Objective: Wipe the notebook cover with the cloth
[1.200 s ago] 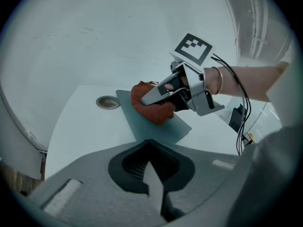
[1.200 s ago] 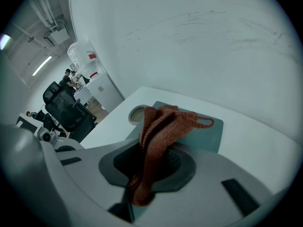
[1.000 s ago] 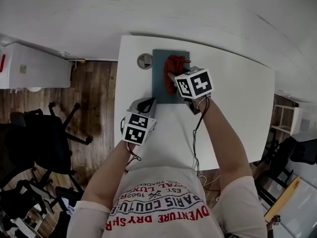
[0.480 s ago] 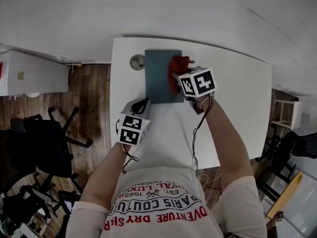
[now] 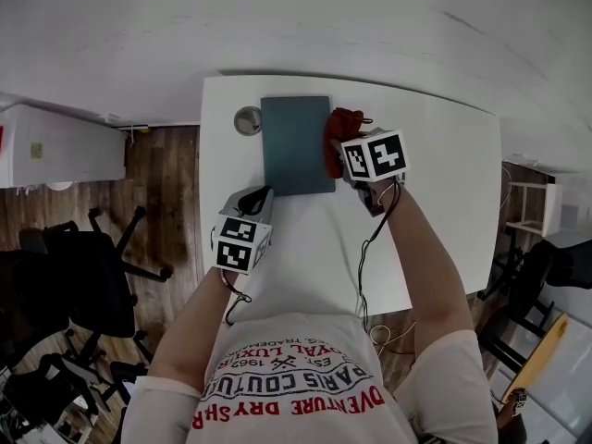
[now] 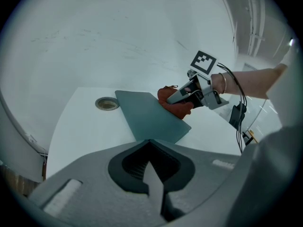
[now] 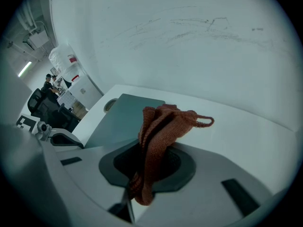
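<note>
White table [image 5: 444,202]: carries the work; wall behind, wood floor and office chairs [image 5: 83,285] at 9 o'clock, well apart.

Notebook [image 5: 296,144]: lies flat at the table's 12 o'clock end, teal cover up and bare.

Right gripper [image 5: 337,154]: jaws clamped on the red cloth [image 5: 342,135], which hangs bunched between them. Compared with a second ago, the cloth has travelled from over the cover's upper right area to the notebook's 3 o'clock edge and now sits mostly off it. Judgement: one stroke has run out past the edge; another pass would need the cloth brought back toward 9 o'clock.

Left gripper [image 5: 260,196]: jaws together on nothing, held at the notebook's 7 o'clock corner, not pinning it.

Round grommet [image 5: 247,119]: set in the table just beside the notebook's 10 o'clock corner. Nothing obstructs the cover.
</note>
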The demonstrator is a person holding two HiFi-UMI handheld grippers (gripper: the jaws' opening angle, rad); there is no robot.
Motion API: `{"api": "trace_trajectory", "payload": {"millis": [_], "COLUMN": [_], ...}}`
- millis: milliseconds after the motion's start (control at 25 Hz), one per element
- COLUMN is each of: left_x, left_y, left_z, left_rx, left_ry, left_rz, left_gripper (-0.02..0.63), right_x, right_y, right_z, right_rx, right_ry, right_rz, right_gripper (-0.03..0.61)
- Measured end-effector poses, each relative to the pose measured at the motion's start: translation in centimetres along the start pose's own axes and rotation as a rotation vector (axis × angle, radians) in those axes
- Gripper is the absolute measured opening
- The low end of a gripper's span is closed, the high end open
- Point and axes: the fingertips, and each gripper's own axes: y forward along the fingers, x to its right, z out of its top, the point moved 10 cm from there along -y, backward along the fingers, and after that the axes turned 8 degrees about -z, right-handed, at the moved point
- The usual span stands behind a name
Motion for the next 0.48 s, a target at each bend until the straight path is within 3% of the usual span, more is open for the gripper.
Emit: {"api": "trace_trajectory", "payload": {"millis": [240, 480], "left_x": [0.0, 0.3], "left_y": [0.0, 0.1], "left_z": [0.0, -0.1], "left_rx": [0.003, 0.002], "left_ry": [0.011, 0.034], "left_rz": [0.008, 0.013], "left_gripper": [0.009, 0.009], "right_x": [0.2, -3.3], "right_y": [-1.1, -3.0], "right_z": [-0.2, 0.1], "right_rx": [-0.022, 0.067], "right_ry": [-0.110, -0.103], "right_rz": [-0.102, -0.011], "right_gripper": [0.071, 0.069]}}
